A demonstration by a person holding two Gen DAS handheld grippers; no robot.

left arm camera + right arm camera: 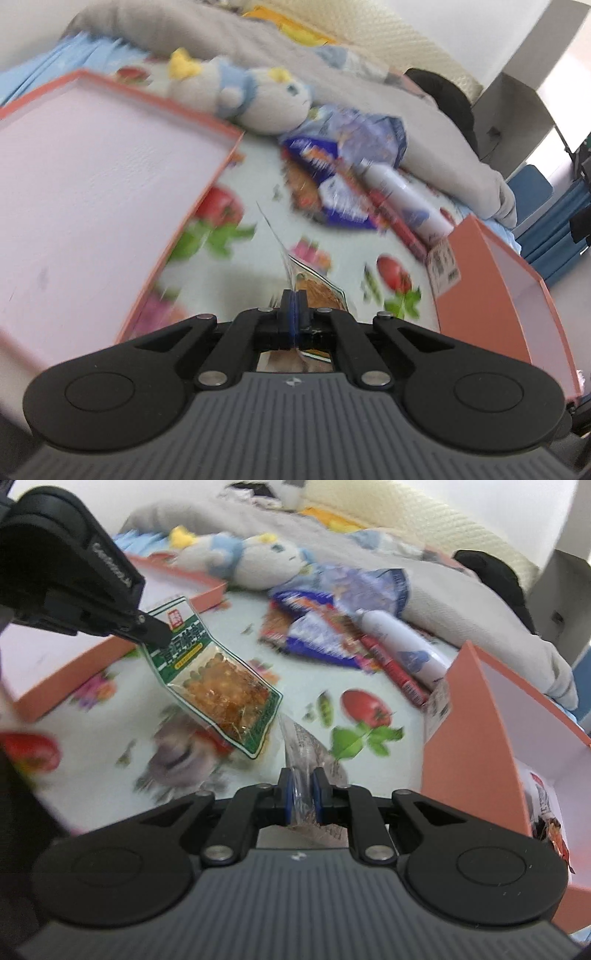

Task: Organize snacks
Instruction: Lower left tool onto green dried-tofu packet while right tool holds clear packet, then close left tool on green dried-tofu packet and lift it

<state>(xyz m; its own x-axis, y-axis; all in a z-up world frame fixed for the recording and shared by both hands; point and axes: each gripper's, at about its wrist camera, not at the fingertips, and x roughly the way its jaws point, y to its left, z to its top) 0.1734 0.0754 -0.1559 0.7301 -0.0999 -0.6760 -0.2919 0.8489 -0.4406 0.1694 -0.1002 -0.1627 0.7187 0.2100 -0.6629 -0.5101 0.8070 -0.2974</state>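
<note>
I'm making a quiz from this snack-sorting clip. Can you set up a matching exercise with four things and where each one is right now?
Things:
1. green-bordered snack packet
2. clear snack packet
3. white bottle
4. plush toy

Places:
A. lying among the blue wrappers, beside the right-hand orange box
B. pinched in the right gripper
C. at the far corner of the left-hand orange tray
D. hanging from the left gripper

Pairs: 1-D, 2-B, 3-A, 4-C
</note>
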